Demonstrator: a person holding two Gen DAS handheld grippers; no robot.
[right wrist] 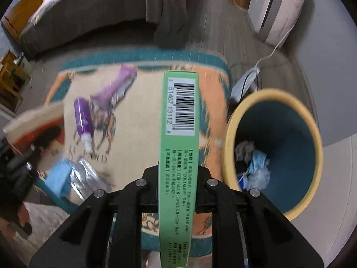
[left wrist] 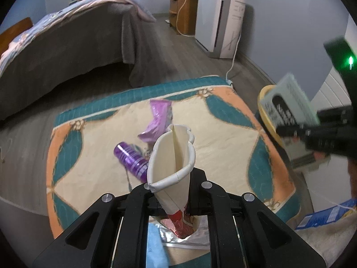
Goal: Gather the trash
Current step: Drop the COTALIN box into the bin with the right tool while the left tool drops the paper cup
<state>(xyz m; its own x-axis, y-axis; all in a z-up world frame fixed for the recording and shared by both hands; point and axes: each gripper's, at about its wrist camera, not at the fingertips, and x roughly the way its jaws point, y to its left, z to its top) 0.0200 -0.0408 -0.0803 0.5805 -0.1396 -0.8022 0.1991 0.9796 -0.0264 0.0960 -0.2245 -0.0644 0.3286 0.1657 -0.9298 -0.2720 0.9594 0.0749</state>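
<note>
My left gripper (left wrist: 171,187) is shut on a squashed paper cup (left wrist: 171,156) and holds it above the rug. My right gripper (right wrist: 177,176) is shut on a green carton box (right wrist: 179,134) with a barcode, held just left of the yellow-rimmed bin (right wrist: 274,151), which holds crumpled tissue and blue scraps. In the left wrist view the right gripper (left wrist: 312,134) with the box (left wrist: 287,105) is at the right, in front of the bin (left wrist: 265,116). On the rug lie a purple bottle (left wrist: 131,158), also in the right wrist view (right wrist: 83,120), and a purple wrapper (left wrist: 158,116).
A patterned rug (left wrist: 223,134) covers the wooden floor. A blue cloth (right wrist: 58,174) and a silver foil pack (right wrist: 87,178) lie on its near edge. A bed (left wrist: 67,51) stands at the far left, an air purifier (left wrist: 218,22) and a cable (left wrist: 234,60) at the far right.
</note>
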